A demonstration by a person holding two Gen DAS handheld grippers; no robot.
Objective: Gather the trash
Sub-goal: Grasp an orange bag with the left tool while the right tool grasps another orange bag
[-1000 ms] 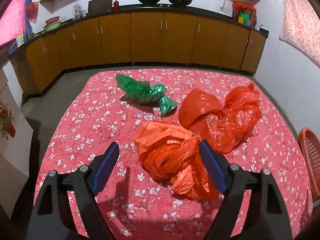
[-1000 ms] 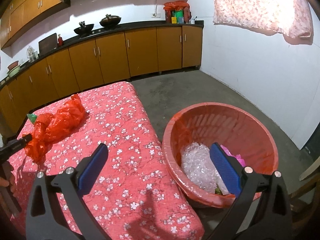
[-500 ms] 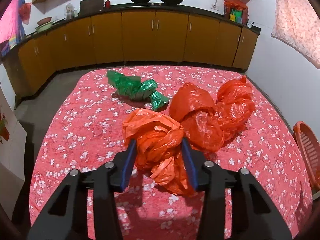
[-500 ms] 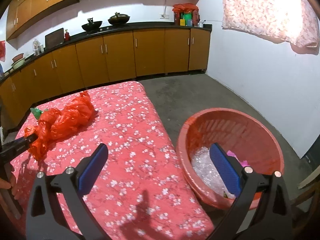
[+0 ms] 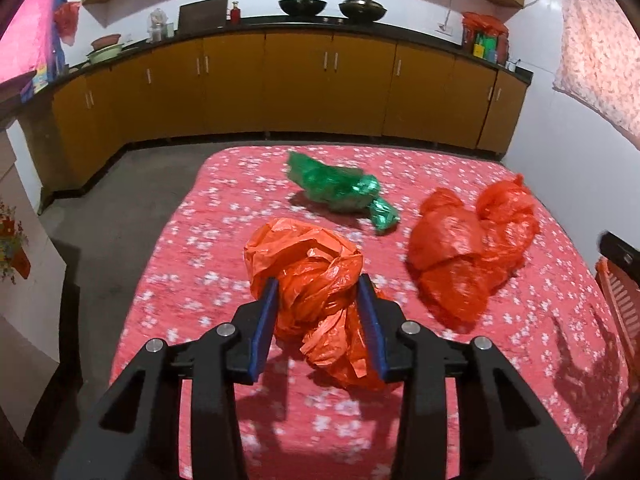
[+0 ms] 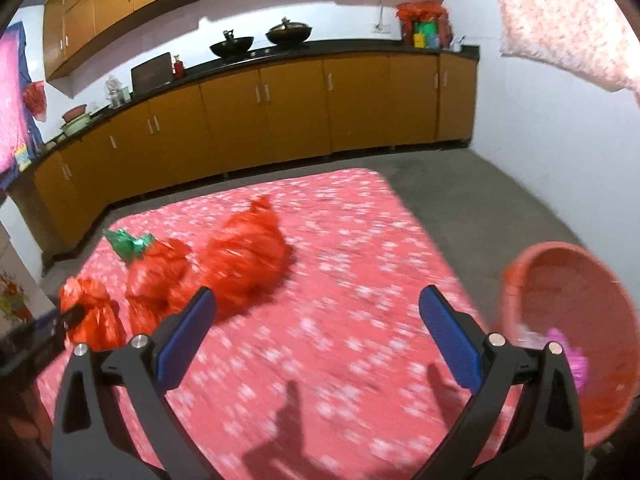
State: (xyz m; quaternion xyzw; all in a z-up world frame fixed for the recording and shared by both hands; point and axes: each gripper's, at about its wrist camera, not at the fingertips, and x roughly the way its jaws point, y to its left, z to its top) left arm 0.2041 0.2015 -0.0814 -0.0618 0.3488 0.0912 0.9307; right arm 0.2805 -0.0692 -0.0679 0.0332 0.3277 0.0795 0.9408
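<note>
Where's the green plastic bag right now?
In the left wrist view the green plastic bag lies on the floral tablecloth toward the far edge, beyond the orange bag held in the left gripper and left of the red bag.

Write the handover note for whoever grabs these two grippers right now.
Left gripper: jaws have just closed on the orange bag, near the table's left side.
Right gripper: open, holding nothing, above the table.
Still lying on the table: the red bag at the right and the green bag behind.
Basin sits on the floor past the table's right edge, with some trash already in it.
Left to do: drop the orange bag into the basin, then the red and green bags.
</note>
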